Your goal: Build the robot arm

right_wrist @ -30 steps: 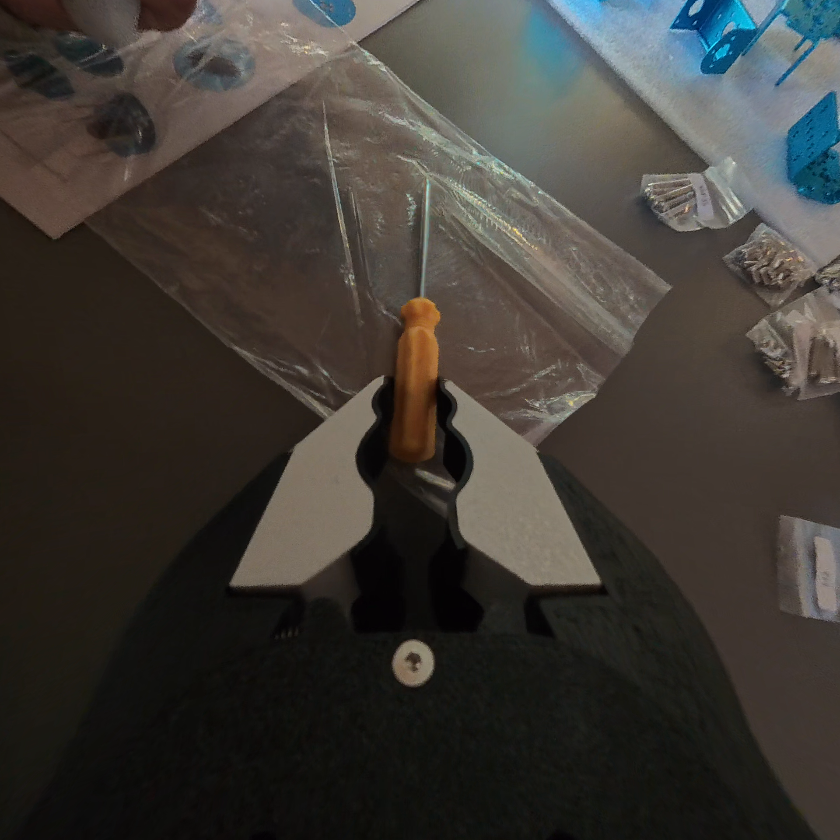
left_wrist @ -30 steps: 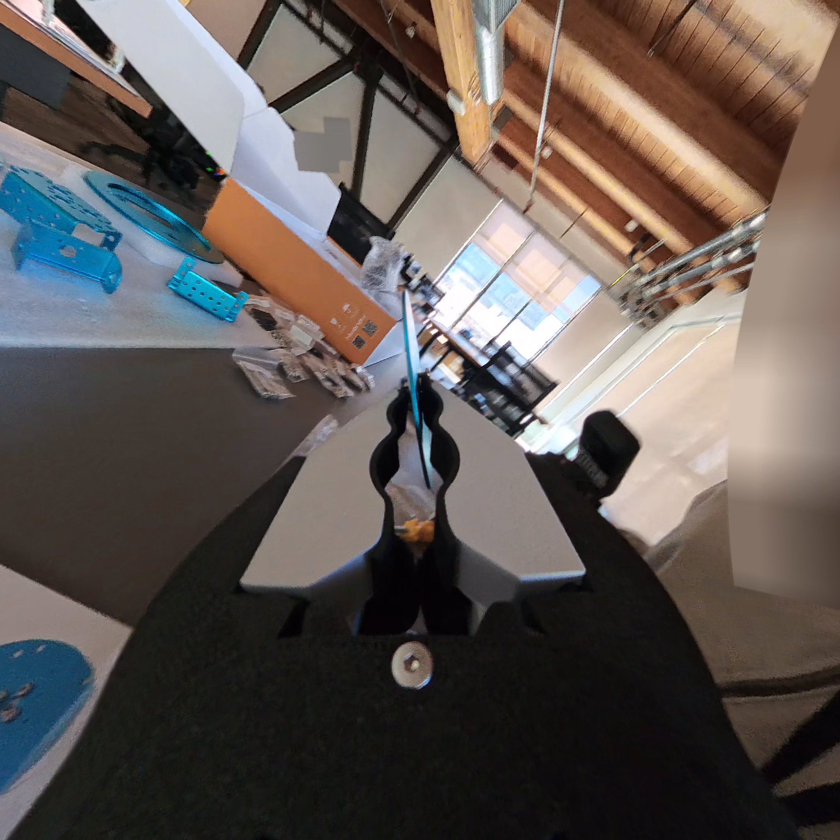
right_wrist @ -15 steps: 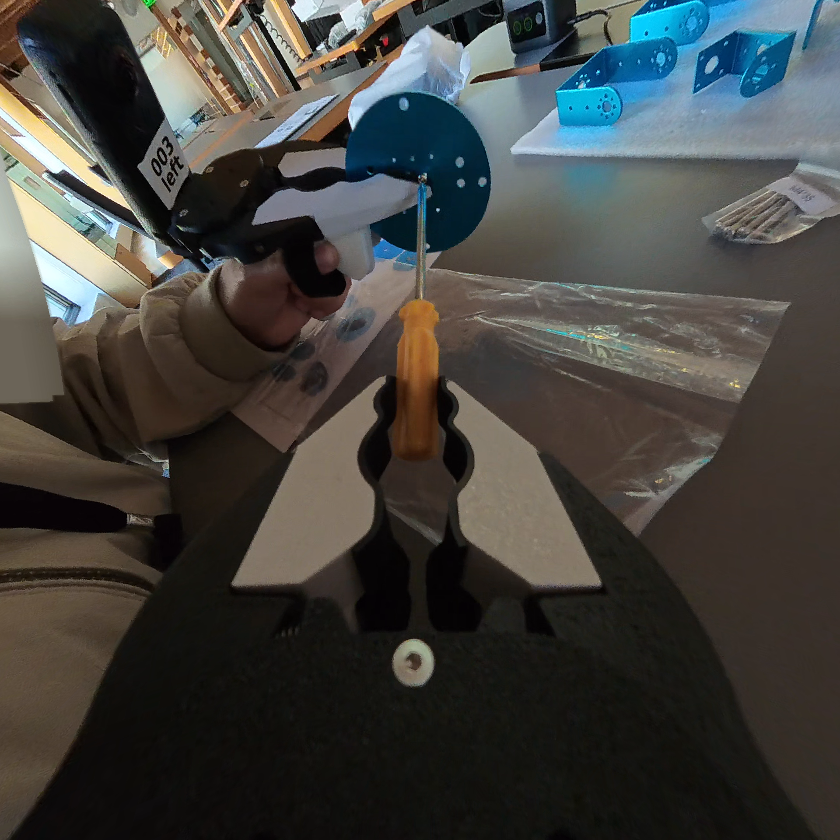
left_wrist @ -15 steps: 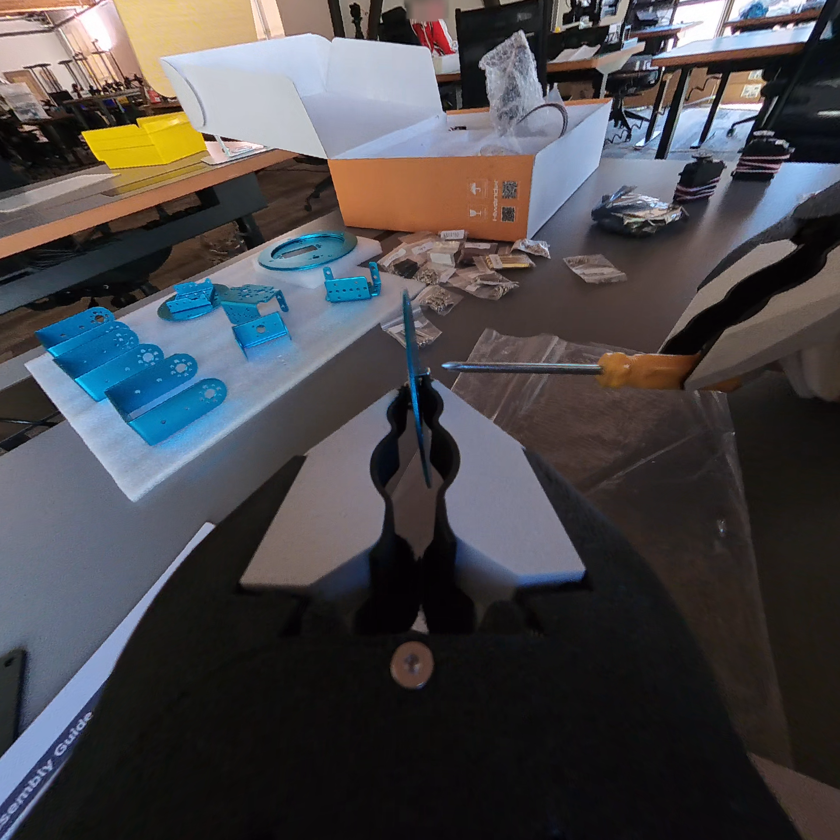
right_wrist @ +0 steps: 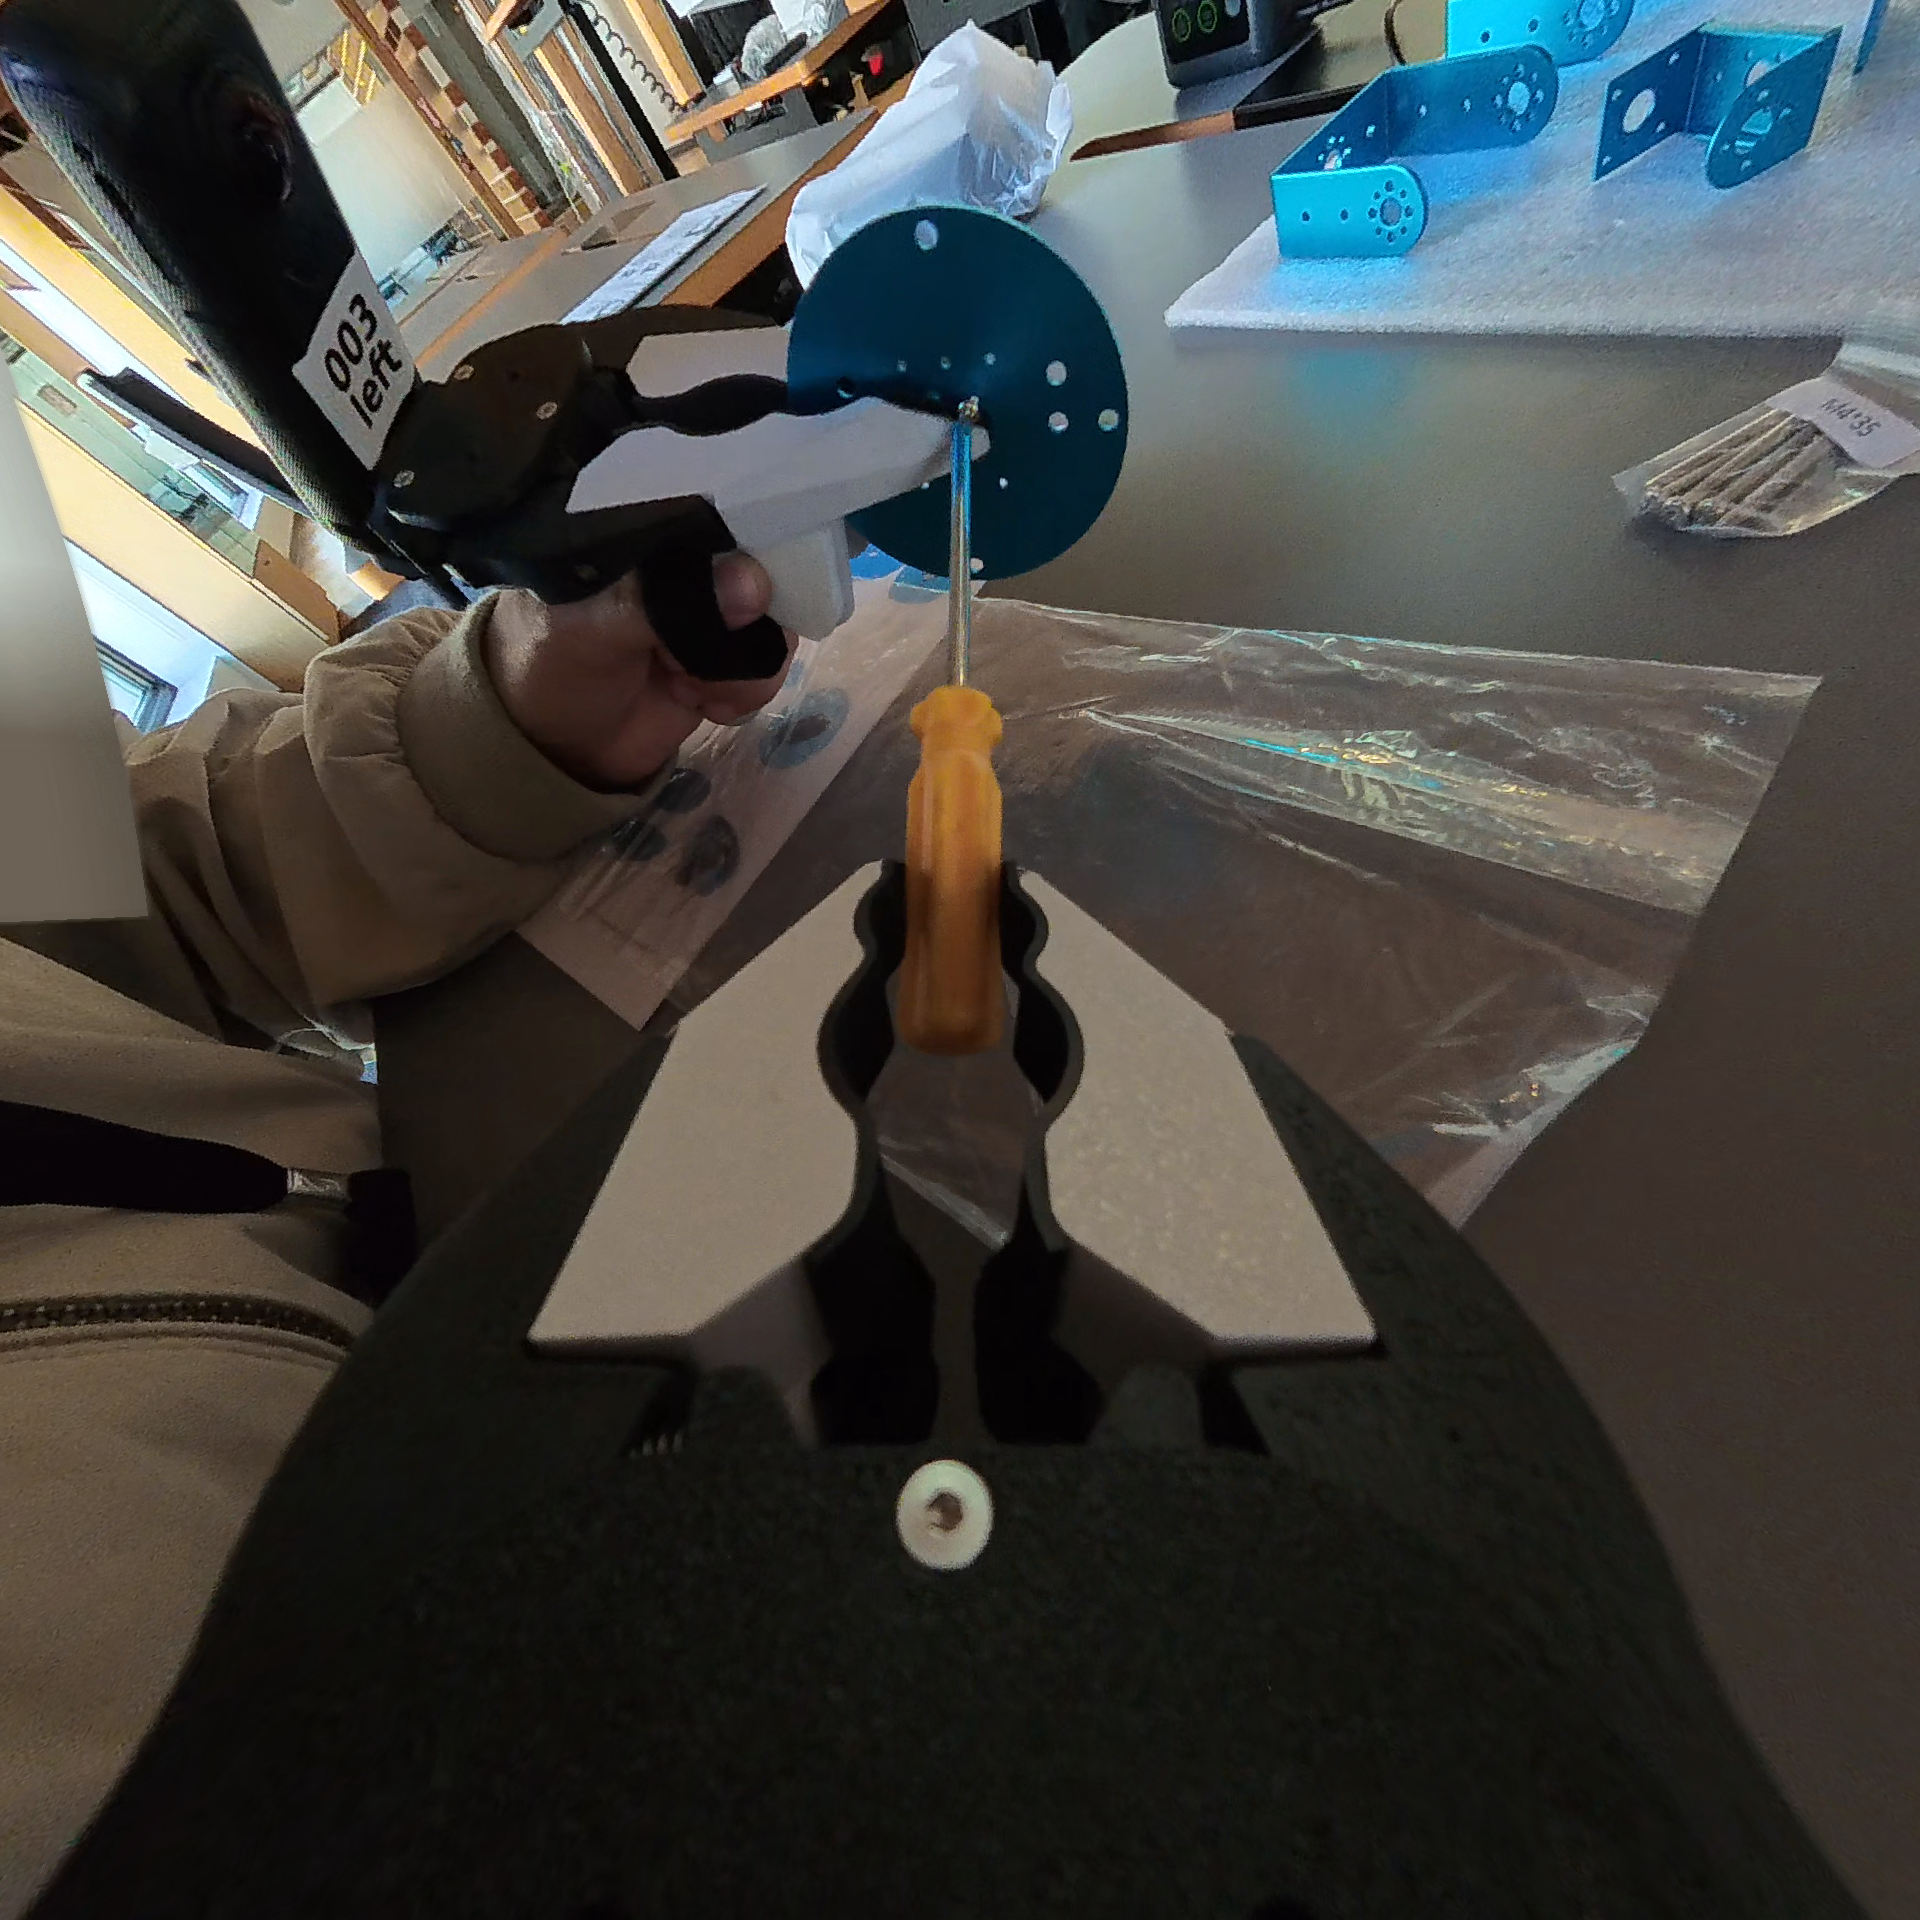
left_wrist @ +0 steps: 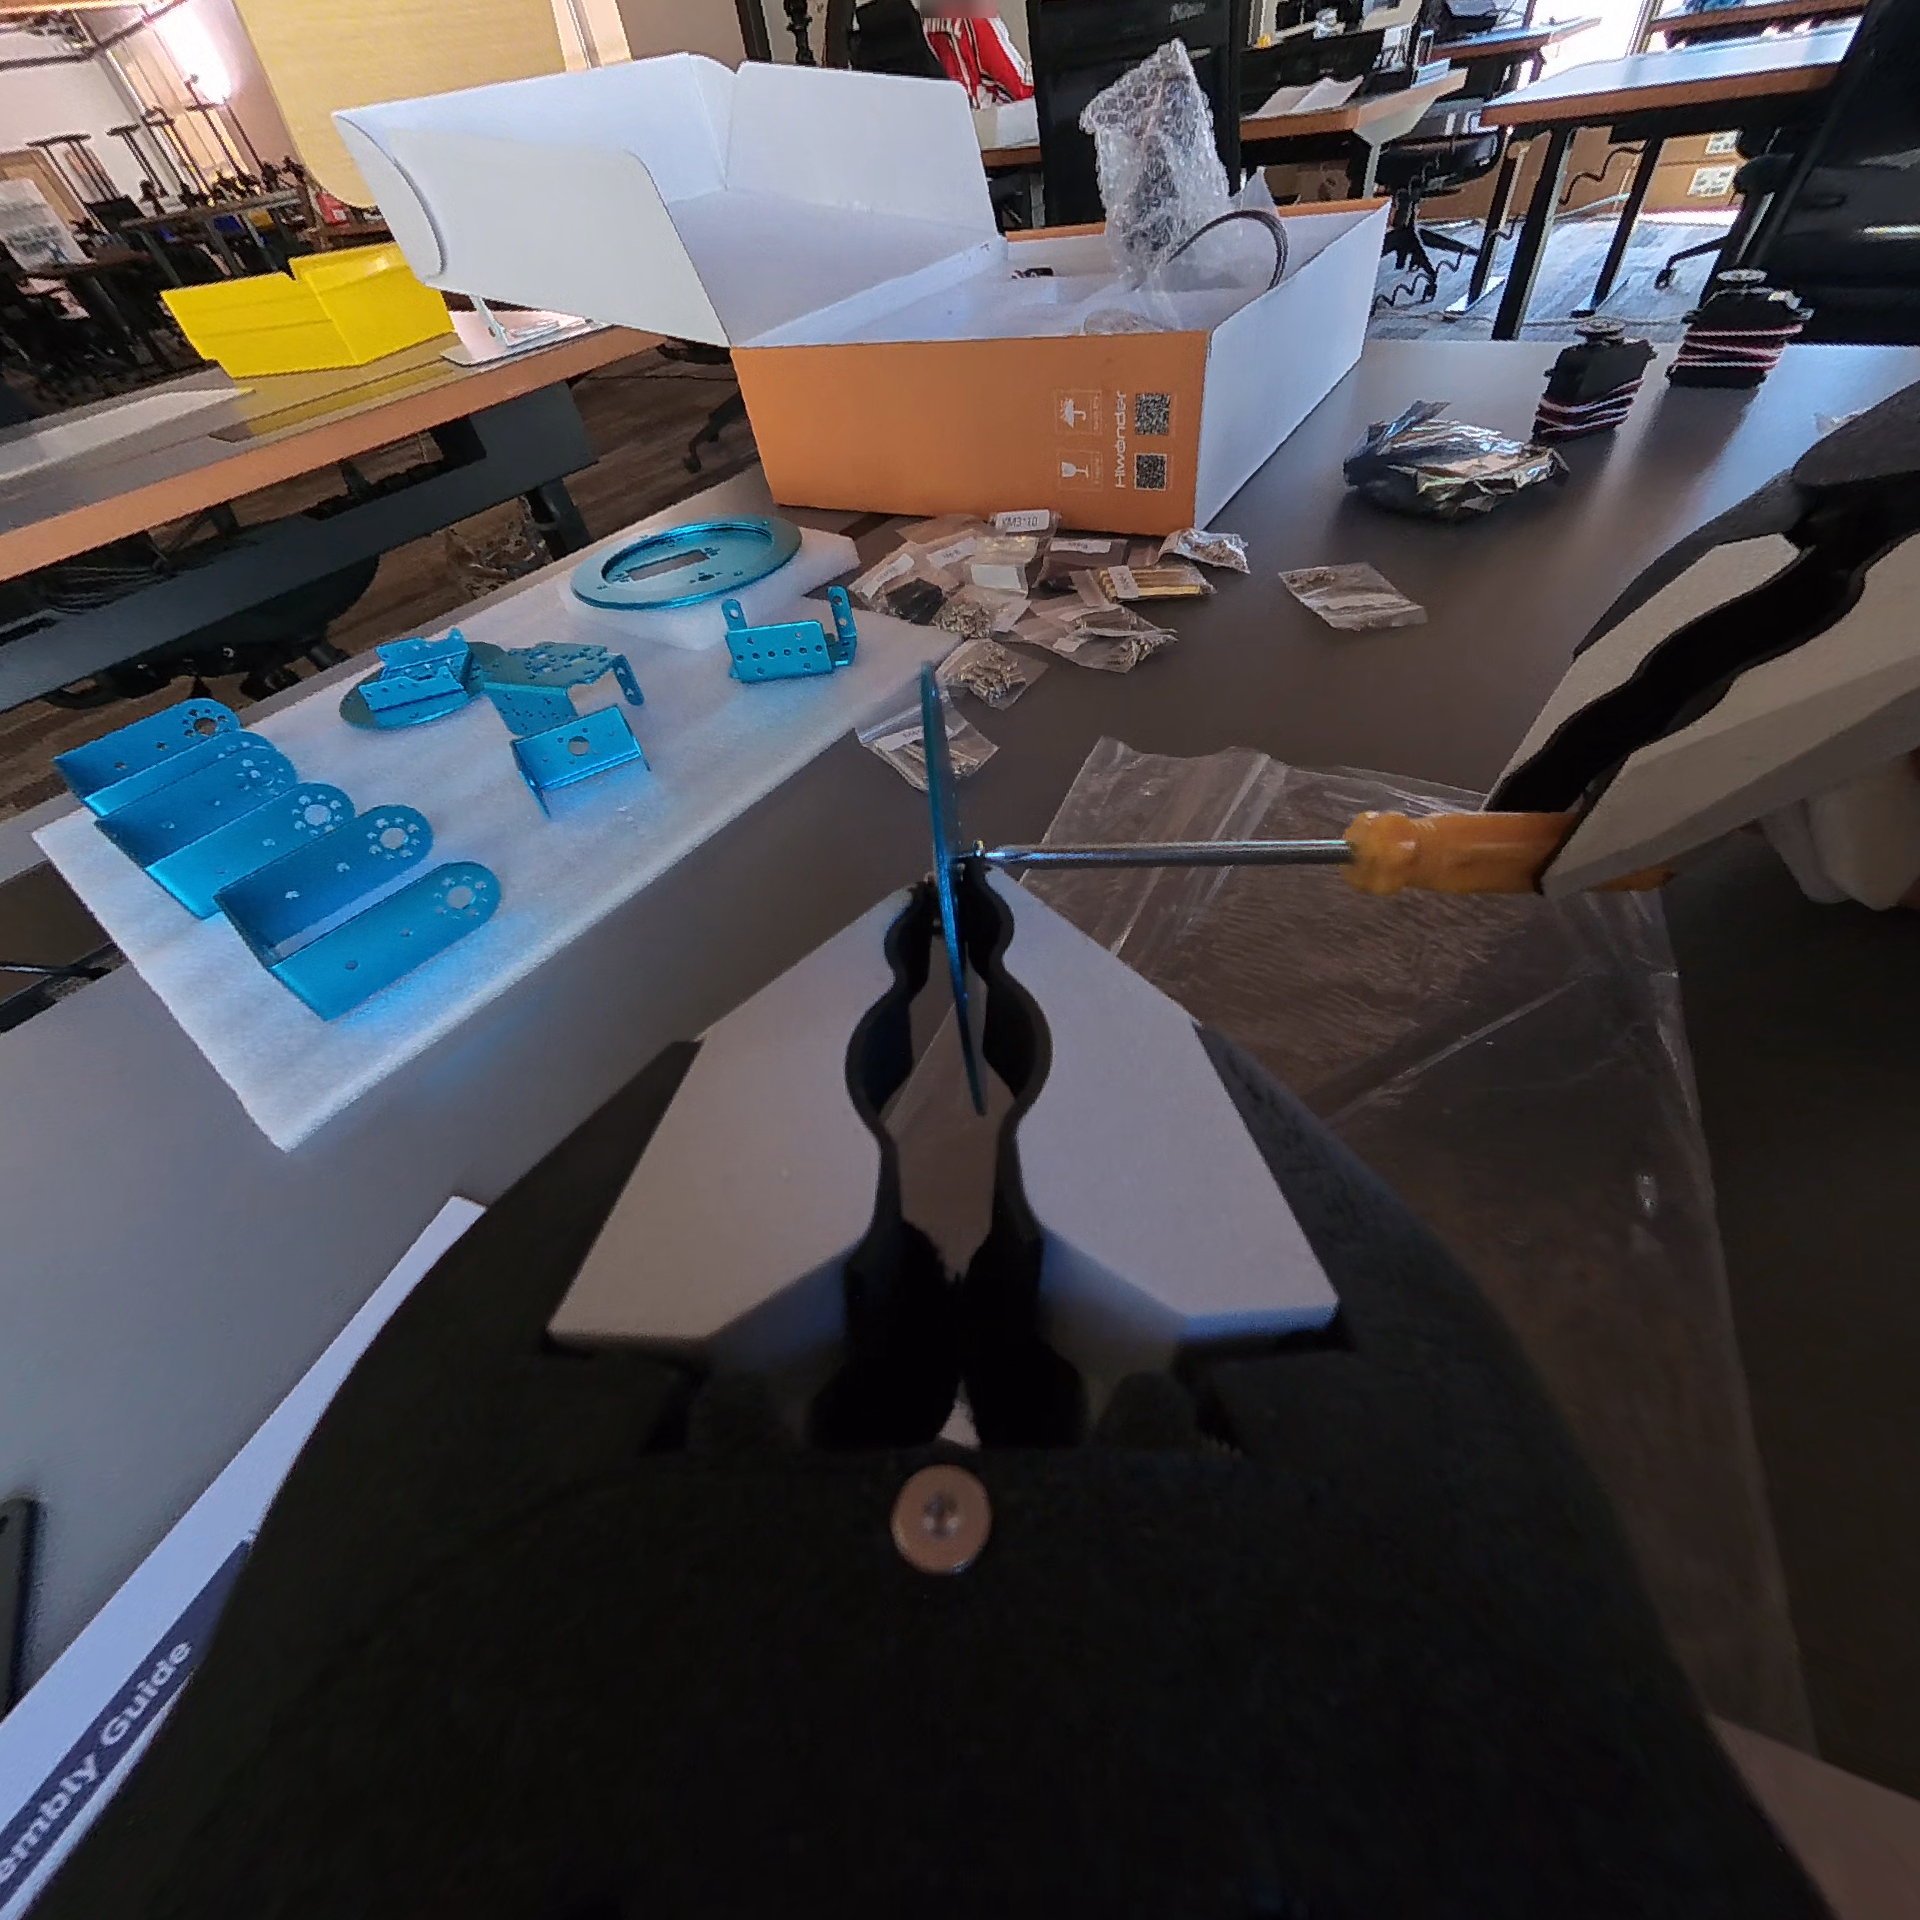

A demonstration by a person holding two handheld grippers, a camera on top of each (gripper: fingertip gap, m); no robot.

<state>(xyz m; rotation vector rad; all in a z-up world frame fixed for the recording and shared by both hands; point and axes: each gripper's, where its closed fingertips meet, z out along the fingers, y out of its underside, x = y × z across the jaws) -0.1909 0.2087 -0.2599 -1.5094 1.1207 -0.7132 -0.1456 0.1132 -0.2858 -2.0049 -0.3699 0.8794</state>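
Right now I have my left tool [left_wrist: 951, 899] clenched on a round blue disc [left_wrist: 948, 831], gripping it edge-on so that in the left wrist view I see only its thin rim standing upright between the two fingers. From the right wrist view the same blue disc [right_wrist: 956, 416] shows its flat face, dotted with small holes, held up above the tabletop [right_wrist: 1455, 499]. My right tool [right_wrist: 951, 883] is grasping the orange handle of a screwdriver [right_wrist: 951, 904], whose thin metal shaft runs straight ahead until the tip touches the disc face near its centre, just beside the left tool's white fingertip [right_wrist: 831, 457]. In the left wrist view the screwdriver [left_wrist: 1434, 852] comes in level from the right and meets the disc side-on. Under both tools lies a clear plastic bag [left_wrist: 1351, 935], flat on the dark tabletop. To the left sits a white foam sheet [left_wrist: 499, 862] carrying blue metal brackets [left_wrist: 312, 862] and a blue ring [left_wrist: 686, 561]. Farther back stands an open orange cardboard box [left_wrist: 966, 436] with white flaps, and small packets of screws [left_wrist: 1039, 613] are scattered just in front of it. A person's hand [right_wrist: 623, 686] in a beige sleeve grips the left tool's handle.
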